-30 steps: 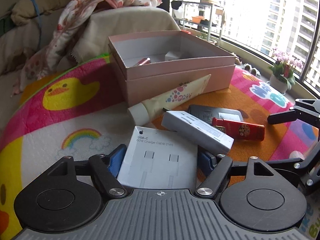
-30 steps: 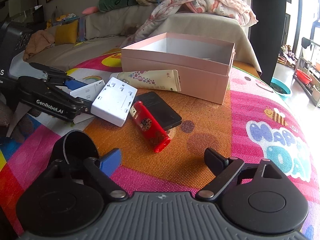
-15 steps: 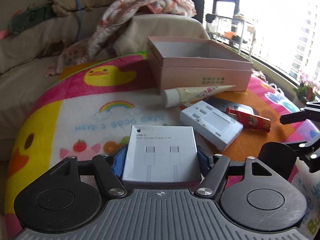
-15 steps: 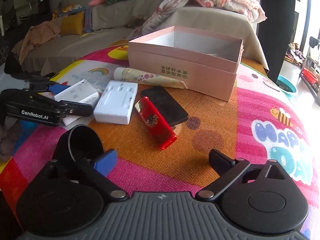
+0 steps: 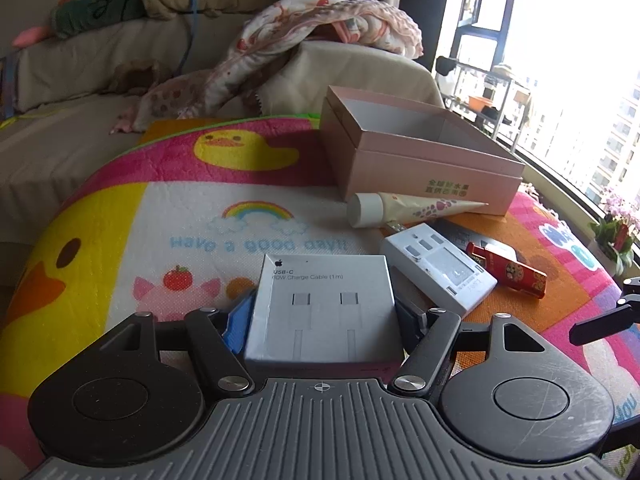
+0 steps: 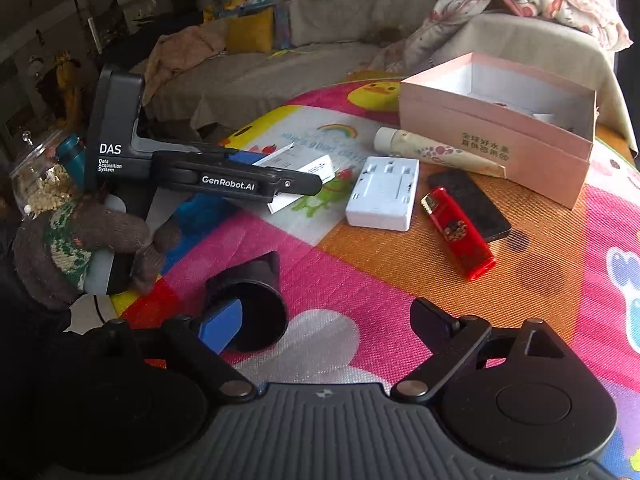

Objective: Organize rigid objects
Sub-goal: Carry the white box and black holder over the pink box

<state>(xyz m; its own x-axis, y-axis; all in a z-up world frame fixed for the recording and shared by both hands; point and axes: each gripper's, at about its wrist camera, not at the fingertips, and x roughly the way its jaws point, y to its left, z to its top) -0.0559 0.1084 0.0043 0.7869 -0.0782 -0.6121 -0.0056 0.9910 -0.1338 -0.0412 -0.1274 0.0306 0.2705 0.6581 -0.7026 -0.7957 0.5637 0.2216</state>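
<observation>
Left tool point(image 5: 322, 316) clamps the white cable box point(image 5: 322, 300) between its two fingers, blue pad point(image 5: 239, 326) pressed on the box's left side; jaws closed in a little just before, box between them; box sits near, low over the colourful play mat point(image 5: 160, 216); in the right wrist view the same tool point(image 6: 308, 178) reaches in from the left with a gloved hand point(image 6: 76, 244) on its handle. Right tool point(image 6: 324, 320) jaws wide apart, nothing between them; jaws eased in slightly just before; a black cup point(image 6: 250, 308) lies on its side just past its blue left pad point(image 6: 220, 328), not gripped. Further out, mid mat: white adapter block point(image 6: 382, 194); right of it red lighter point(image 6: 458, 234), lying partly on a black phone point(image 6: 470, 204). Beyond those a cream tube point(image 6: 436, 152) lies along the near wall of the open pink box point(image 6: 494, 128), touching it; box holds small items, too unclear to name. Far: beige sofa point(image 5: 80, 88) with a patterned blanket point(image 5: 320, 36) draped over it; window and potted flowers point(image 5: 618, 226) at far right.
</observation>
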